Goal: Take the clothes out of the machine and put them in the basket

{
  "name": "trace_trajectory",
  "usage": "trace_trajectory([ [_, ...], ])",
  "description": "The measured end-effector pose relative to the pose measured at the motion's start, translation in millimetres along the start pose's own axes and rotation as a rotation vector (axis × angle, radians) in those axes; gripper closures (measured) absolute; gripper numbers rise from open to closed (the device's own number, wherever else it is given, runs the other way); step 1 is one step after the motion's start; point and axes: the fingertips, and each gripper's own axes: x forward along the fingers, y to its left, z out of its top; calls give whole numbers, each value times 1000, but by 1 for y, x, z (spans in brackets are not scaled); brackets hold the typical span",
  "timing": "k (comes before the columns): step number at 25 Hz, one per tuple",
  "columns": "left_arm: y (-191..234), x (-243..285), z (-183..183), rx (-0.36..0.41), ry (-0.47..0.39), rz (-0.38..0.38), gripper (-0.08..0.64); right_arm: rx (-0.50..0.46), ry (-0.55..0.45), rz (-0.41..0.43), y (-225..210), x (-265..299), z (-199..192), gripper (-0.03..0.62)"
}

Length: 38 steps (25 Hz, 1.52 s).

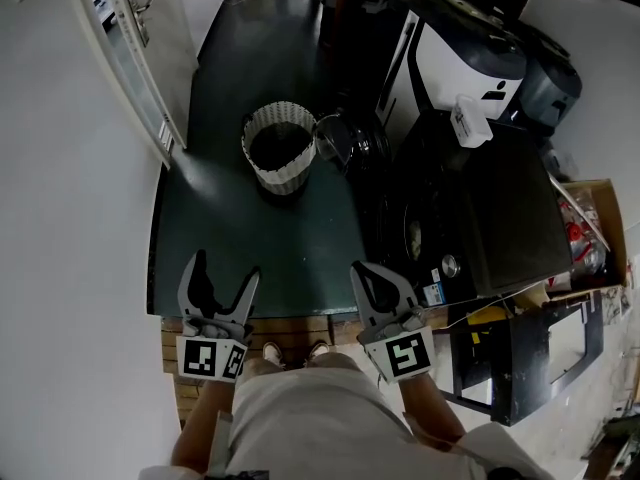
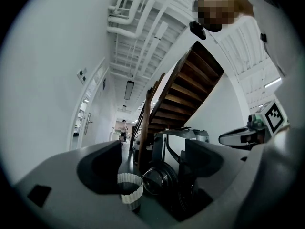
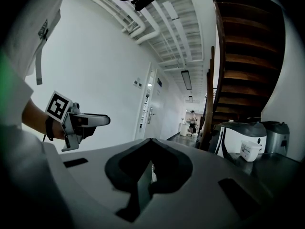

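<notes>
A white ribbed basket (image 1: 283, 146) stands on the dark floor, and nothing shows inside it. Just right of it is the black washing machine (image 1: 480, 208), its round glass door (image 1: 345, 140) swung open toward the basket. No clothes are visible. My left gripper (image 1: 225, 266) is held low near my body, open and empty. In the left gripper view, the basket (image 2: 129, 189) and the machine door (image 2: 158, 180) show between the spread jaws of the left gripper (image 2: 152, 162). My right gripper (image 1: 360, 270) is shut with nothing in it, its jaws meeting at the tip (image 3: 151, 140).
A white and grey appliance (image 1: 470, 63) stands behind the black machine, with a small white box (image 1: 468, 120) on the machine's top. A cardboard box (image 1: 592, 230) sits at the right. A white door (image 1: 135, 28) lines the left wall. A wooden staircase (image 3: 243, 56) rises above.
</notes>
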Motion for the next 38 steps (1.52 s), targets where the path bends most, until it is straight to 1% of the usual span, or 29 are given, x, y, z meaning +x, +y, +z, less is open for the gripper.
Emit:
trace_trajectory([
  [2,-2,5,-4,6,18,12,136,13,6,5,-4,-1,-5,578],
  [4,-7,11,-4,22,28,9,120,17,-11,9,-10,0,-7,578],
  [7,-21,22,-5,57,43,-8,115,25,-40,5,-20,-7,-9,578],
  [11,-41,46,-9,68,51,-27,112,38,-24,-9,-40,-18,-24,578],
  [16,-64,82,-14,76,64,-88,112,62,-2,-42,-66,-22,-34,578],
  [20,-69,112,-34,51,103,-139,112,84,30,-97,-88,-19,-48,578],
  [23,-74,144,-49,42,119,-199,112,96,65,-144,-108,-7,-64,578],
  [25,-73,171,-63,32,136,-249,112,103,95,-179,-122,8,-74,578],
  [28,-64,227,-94,0,179,-330,112,131,120,-253,-150,43,-86,578],
  [30,-56,272,-114,-9,203,-406,112,151,138,-318,-172,76,-95,578],
  [32,-47,323,-133,-18,225,-515,112,170,177,-404,-192,114,-103,578],
  [35,-37,403,-153,-60,265,-701,112,193,293,-550,-229,166,-113,578],
  [36,-35,425,-155,-70,282,-763,112,214,315,-605,-242,178,-112,578],
  [38,-35,462,-152,-62,304,-887,112,249,367,-709,-262,189,-105,578],
])
